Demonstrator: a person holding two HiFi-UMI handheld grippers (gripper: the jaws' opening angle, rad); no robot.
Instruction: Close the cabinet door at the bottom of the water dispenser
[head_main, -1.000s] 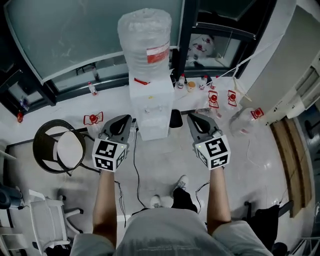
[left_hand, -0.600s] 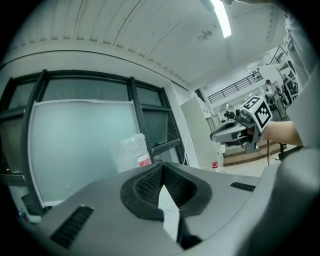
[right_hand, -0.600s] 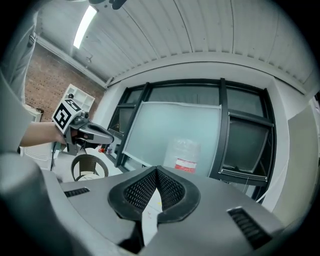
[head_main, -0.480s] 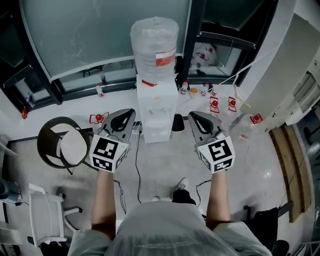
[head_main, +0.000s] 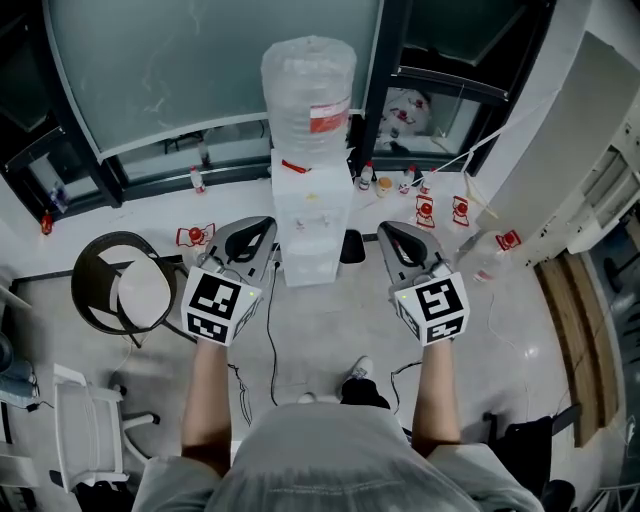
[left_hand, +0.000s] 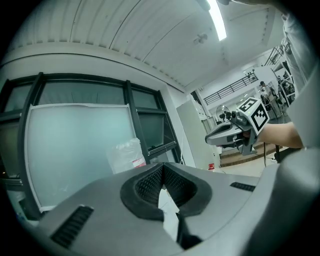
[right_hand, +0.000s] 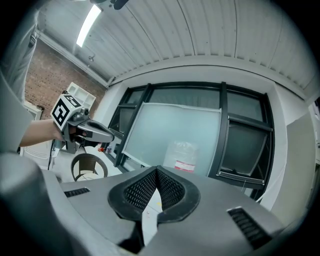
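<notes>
Right now both of your jaws are closed tight and hold nothing. The left gripper (head_main: 262, 228) and the right gripper (head_main: 391, 231) point level, one on each side of the water dispenser (head_main: 305, 225), and neither touches it.

The dispenser stands on the floor (head_main: 330, 330) in front of you, against the big window (head_main: 190, 70). A large bottle (head_main: 307, 95) wrapped in plastic sits on top. The cabinet door is low down on the front, and from up here you cannot really see it. A dark shape (head_main: 350, 246) sits just beside the bottom right of the dispenser. It may be the door swung out, but you cannot tell.

A door like this is most likely thin, stiff and light, and it swings on a hinge. You do not need to grab it. Keep the jaws closed and push with their tips on the flat face, near the edge far from the hinge, where it turns most easily. The face is probably smooth, so the tips could slide. Push slow and straight.

Be gentle. With the big bottle on top, the dispenser looks top-heavy, and a hard shove might rock it. Mind the cord (head_main: 272, 340) on the floor too.
</notes>
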